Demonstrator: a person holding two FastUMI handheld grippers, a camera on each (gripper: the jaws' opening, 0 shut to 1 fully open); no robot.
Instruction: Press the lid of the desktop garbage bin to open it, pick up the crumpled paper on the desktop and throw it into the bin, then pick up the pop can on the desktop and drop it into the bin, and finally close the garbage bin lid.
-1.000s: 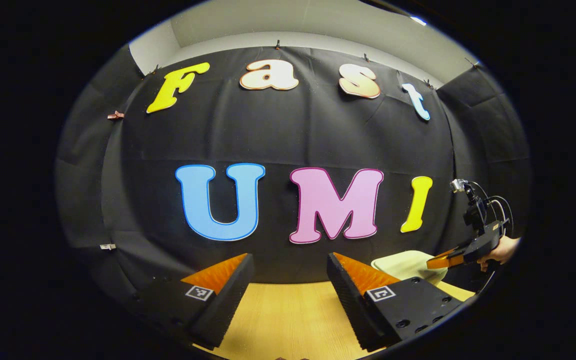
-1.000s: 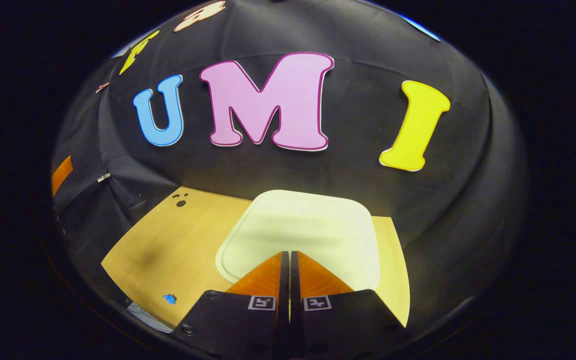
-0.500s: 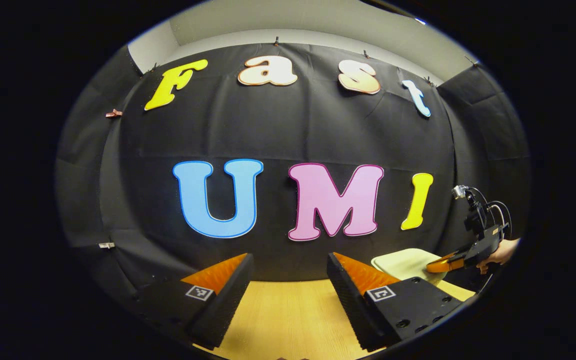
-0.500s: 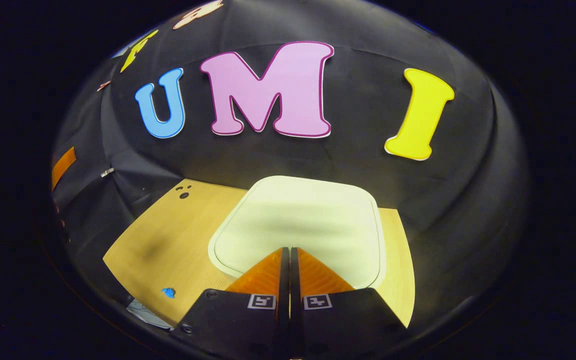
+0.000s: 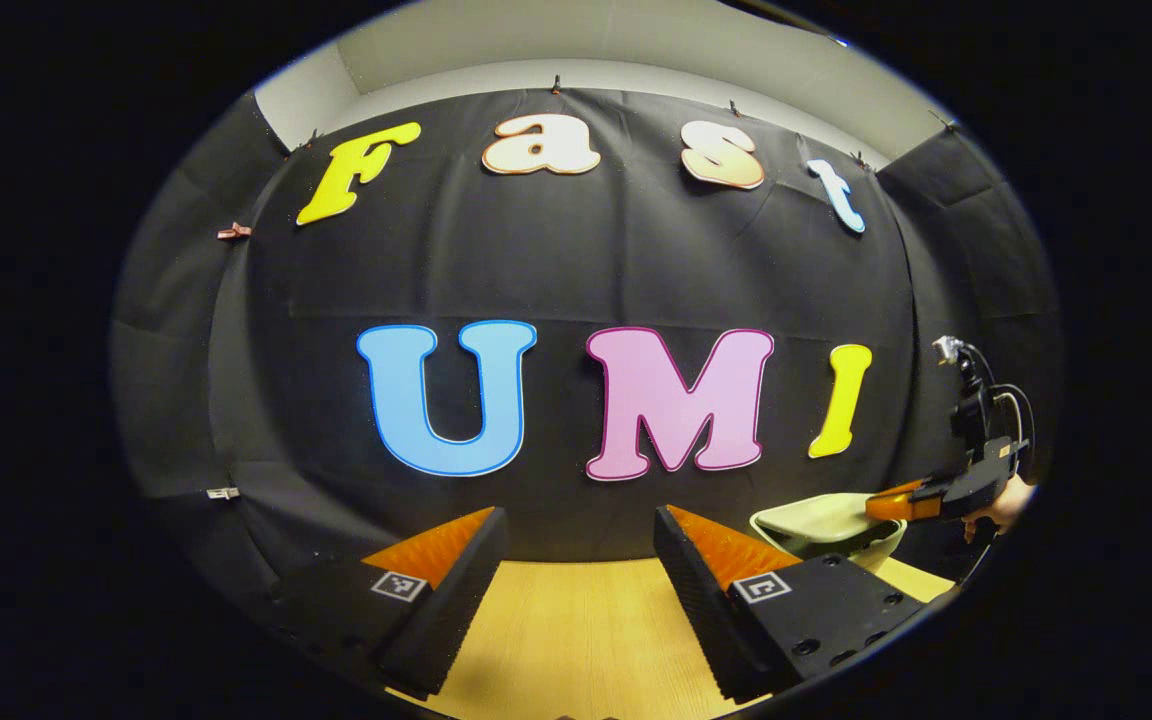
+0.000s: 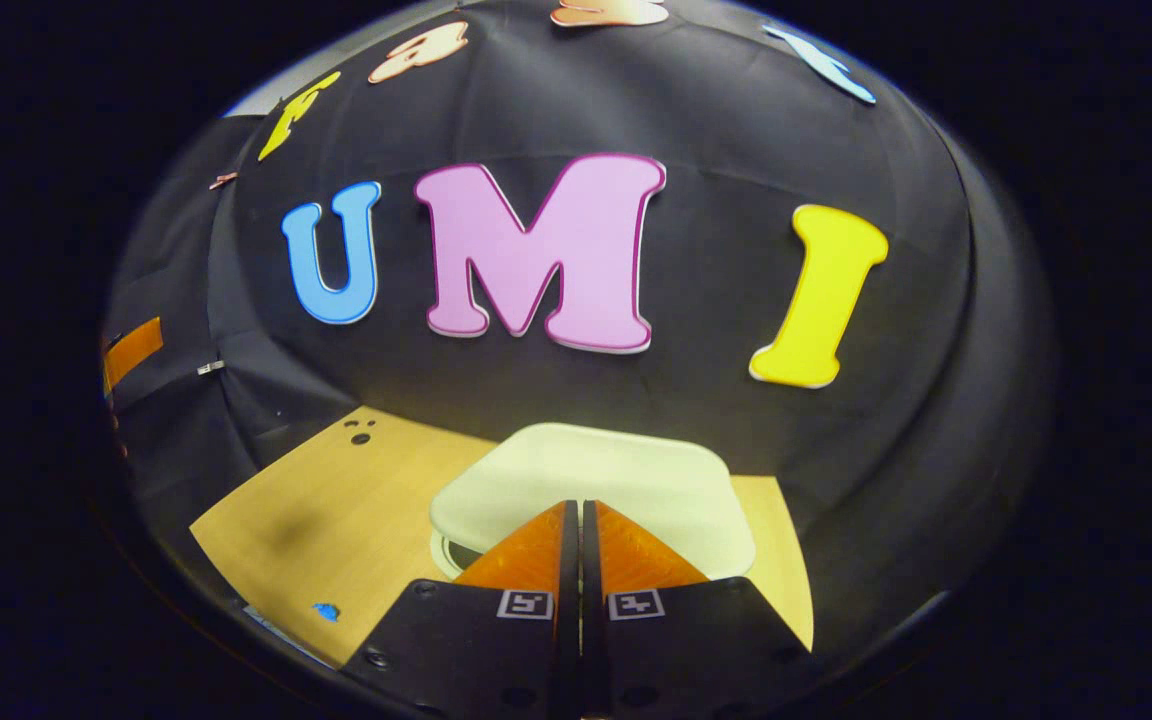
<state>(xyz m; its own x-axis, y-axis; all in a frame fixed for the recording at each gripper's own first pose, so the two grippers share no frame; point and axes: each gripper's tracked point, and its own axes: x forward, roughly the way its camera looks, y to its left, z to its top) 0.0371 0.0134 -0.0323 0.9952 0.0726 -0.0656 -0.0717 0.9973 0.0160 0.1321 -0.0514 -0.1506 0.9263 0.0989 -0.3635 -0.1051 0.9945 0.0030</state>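
So our right gripper (image 6: 581, 515) has its two fingers pressed flat together with nothing between them, tips sitting right at the near edge of the bin lid (image 6: 616, 475), and compared with half a second back the lid has popped up: there's now a dark gap under its near-left rim where it used to lie flat, and in the left gripper view the lid (image 5: 821, 518) looks tilted with shadow beneath. We'd call that the press-to-open step done, or close to it, so the paper grab should be next. Our left gripper (image 5: 576, 545) is just hovering with its fingers spread wide and empty, well to the left of the bin. The lid is a pale, smooth, matte rounded square, probably plastic. The desktop (image 6: 336, 500) around the bin is light wood-grain laminate. We can't spot the crumpled paper or the can anywhere here.
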